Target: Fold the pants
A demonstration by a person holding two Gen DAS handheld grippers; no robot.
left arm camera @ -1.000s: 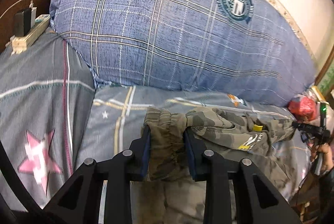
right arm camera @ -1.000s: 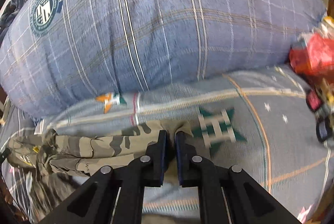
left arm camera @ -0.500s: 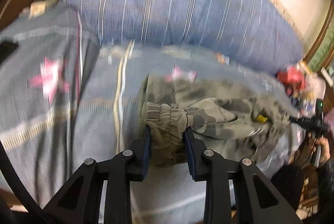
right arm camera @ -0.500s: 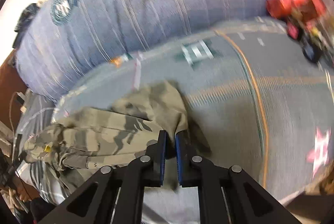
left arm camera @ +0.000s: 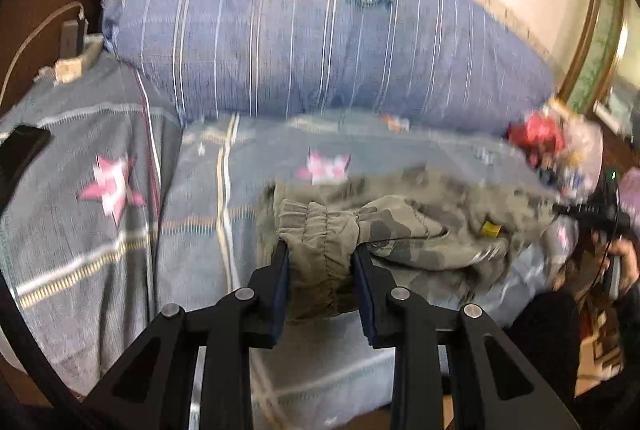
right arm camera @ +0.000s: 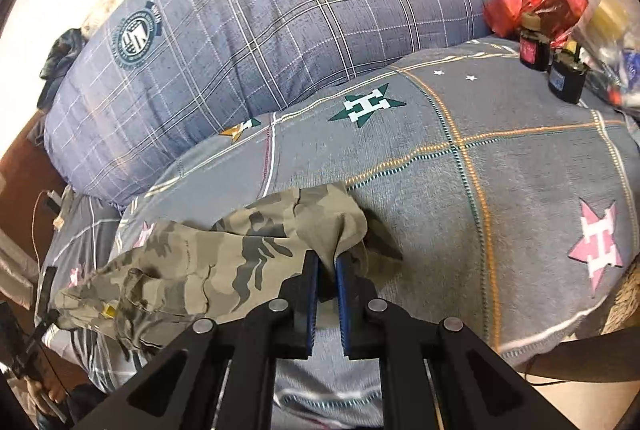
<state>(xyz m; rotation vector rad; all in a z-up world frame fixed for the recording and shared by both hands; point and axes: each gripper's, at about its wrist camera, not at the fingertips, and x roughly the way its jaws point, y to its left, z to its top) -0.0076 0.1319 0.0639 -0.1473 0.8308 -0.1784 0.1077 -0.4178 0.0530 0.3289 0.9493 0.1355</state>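
A bold "H" marks the green star [right arm camera: 366, 105] on the bed cover [right arm camera: 520, 169], sharp only in the right view; left gripper [left arm camera: 320, 254] clamps the camouflage pants [left arm camera: 400, 226] at the elastic waistband; right gripper [right arm camera: 327, 264], nearly closed, pinches a fold; pants lie on the bed.

Far edge of bed [right arm camera: 520, 189]: blocked by large plaid pillow [right arm camera: 280, 9]. Far right corner: red bag [right arm camera: 532, 1], two small jars [right arm camera: 550, 63]. Right half open.

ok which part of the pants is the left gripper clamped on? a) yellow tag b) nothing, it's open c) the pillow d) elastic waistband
d: in the left wrist view the left gripper has its jaws pressed on the gathered elastic waistband of the pants; the yellow tag lies off to the right, free.
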